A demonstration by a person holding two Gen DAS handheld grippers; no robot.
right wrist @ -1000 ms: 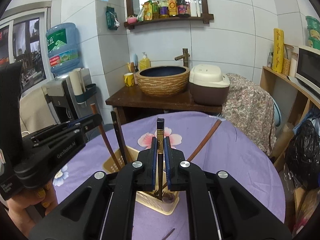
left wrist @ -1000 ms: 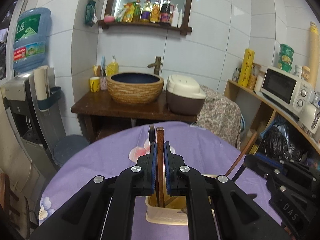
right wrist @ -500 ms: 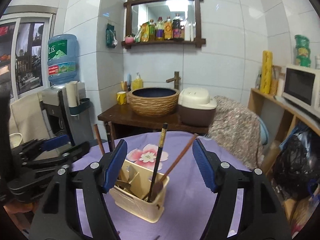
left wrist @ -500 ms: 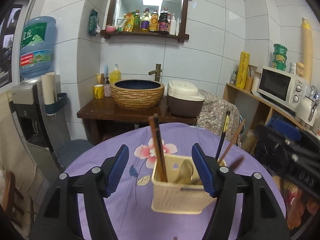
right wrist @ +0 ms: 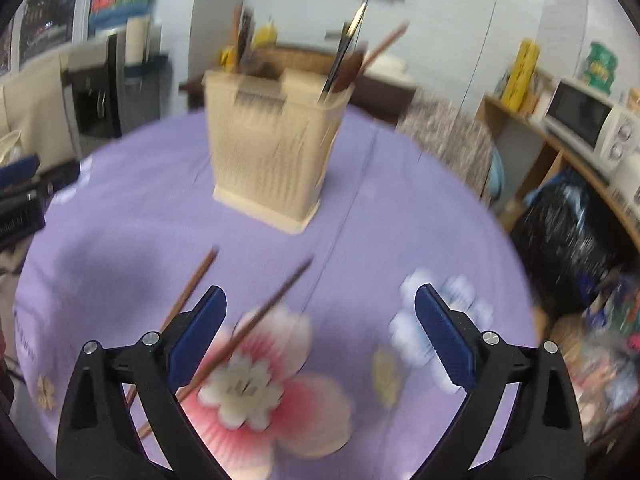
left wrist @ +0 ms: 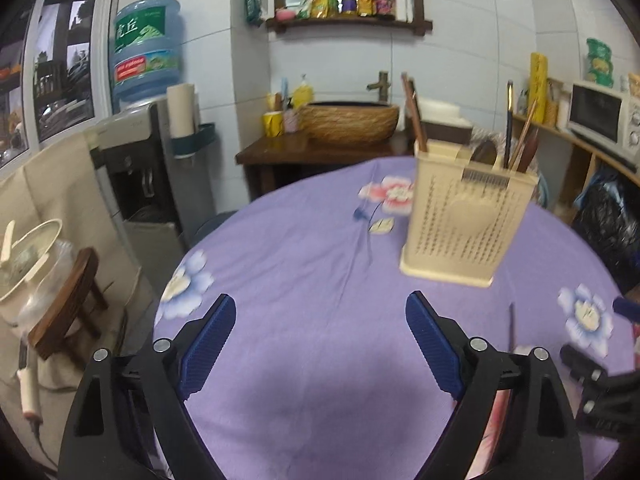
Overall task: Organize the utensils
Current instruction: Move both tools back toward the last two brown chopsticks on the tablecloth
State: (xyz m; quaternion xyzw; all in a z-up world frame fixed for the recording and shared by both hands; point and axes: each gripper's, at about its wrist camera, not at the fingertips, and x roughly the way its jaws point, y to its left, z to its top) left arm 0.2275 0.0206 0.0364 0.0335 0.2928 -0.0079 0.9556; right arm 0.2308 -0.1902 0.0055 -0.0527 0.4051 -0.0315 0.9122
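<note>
Nearby, two chopsticks lie loose before the utensil holder.

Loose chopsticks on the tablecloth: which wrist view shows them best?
Right wrist: two chopsticks lie across the purple tablecloth, long stretches visible though blurred and partly behind a finger. Left wrist shows only one thin sliver near the right edge.

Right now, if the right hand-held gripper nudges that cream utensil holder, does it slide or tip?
The utensil holder looks like thin perforated plastic, so probably light and likely to slide on the tablecloth. It is tall, with chopsticks leaning above its rim, so a high push could tip it.
</note>
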